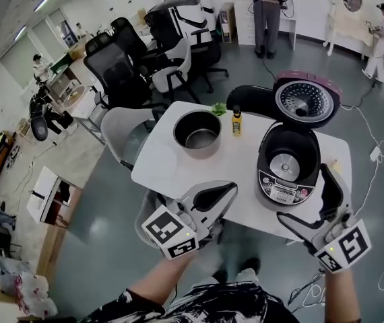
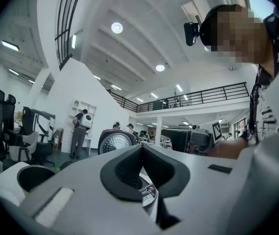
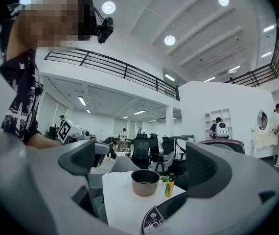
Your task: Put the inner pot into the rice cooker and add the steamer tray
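A round black rice cooker with a silver control panel [image 1: 283, 192] stands on the white rectangular table [image 1: 172, 163] with its purple-rimmed hinged lid [image 1: 306, 99] thrown back on its far side; the cooker's well lies open, bare metal at the bottom; the dark, straight-sided metal inner pot [image 1: 198, 149] sits upright on the table, well to the left of the cooker and apart from it; a small yellow bottle with a dark cap [image 1: 236, 122] stands between pot and cooker, nearer the cooker's far left corner, and a bit of green leafy stuff [image 1: 218, 108] lies just beyond the bottle.

The left gripper [image 1: 227, 190] hovers near the cooker's left front, over the table's near edge; in the left gripper view its dark pads meet at the tip, the left gripper [image 2: 142, 148] pressed together on nothing, with the cooker's panel [image 2: 149, 195] showing just below them.

The right gripper [image 1: 301, 194] is held at the cooker's near right side; in the right gripper view the right gripper [image 3: 142, 163] is spread wide and empty, and between its jaws the pot [image 3: 145, 181] and bottle [image 3: 169, 186] show farther off on the table.
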The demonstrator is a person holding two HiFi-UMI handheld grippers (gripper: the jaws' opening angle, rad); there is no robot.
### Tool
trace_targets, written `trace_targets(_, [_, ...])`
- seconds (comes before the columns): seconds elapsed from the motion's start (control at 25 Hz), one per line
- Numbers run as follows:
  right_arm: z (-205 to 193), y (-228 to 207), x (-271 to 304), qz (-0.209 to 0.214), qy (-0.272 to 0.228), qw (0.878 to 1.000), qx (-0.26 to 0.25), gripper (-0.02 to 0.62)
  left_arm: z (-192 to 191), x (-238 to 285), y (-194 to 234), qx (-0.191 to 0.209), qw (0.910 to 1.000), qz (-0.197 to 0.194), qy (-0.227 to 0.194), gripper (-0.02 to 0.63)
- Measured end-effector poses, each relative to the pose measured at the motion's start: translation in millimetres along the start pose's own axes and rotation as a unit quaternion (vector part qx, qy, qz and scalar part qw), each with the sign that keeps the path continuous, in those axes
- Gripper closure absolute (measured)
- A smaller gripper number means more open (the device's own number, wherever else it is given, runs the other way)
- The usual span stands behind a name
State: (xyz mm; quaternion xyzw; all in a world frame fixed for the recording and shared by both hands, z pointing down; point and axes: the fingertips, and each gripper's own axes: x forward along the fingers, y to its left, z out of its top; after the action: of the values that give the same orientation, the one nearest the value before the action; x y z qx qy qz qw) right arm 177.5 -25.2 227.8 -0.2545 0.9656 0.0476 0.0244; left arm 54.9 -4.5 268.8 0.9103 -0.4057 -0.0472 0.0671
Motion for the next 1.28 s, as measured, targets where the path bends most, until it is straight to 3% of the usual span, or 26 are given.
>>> trace_targets(0.24, [0.0, -35.2, 19.5, 0.047, -0.01, 0.999, 0.006, 0.066, -0.5, 18.9, 11.3, -0.001, 0.9987, 0.051, -0.006, 0.601])
trace_targets(0.4, [-8.1, -32.4, 55.5, 0.076, -0.011, 0.997, 0.013, 0.066, -4.0, 9.4, 37.0, -0.002, 0.9971, 0.076, 0.0, 0.6])
trace_targets(0.8, [-26.6, -18.7, 143.1, 0.114, 0.017, 0.993, 0.006, 0.066, -4.0, -9.3, 110.4, -0.015, 0.9962, 0.085, -0.01, 0.6])
trace_targets(1.16, [-96.8, 25.1, 245.6, 0.188, 0.107, 0.976, -0.036, 0.067, -7.1, -69.3, 171.8, -0.038, 0.9906, 0.13, -0.021, 0.6])
trace_targets(1.28, [-132.3, 36.6, 286.1, 0.204, 0.138, 0.969, -0.027, 0.067, -12.0, -89.1, 195.4, -0.049, 0.9878, 0.146, -0.026, 0.6])
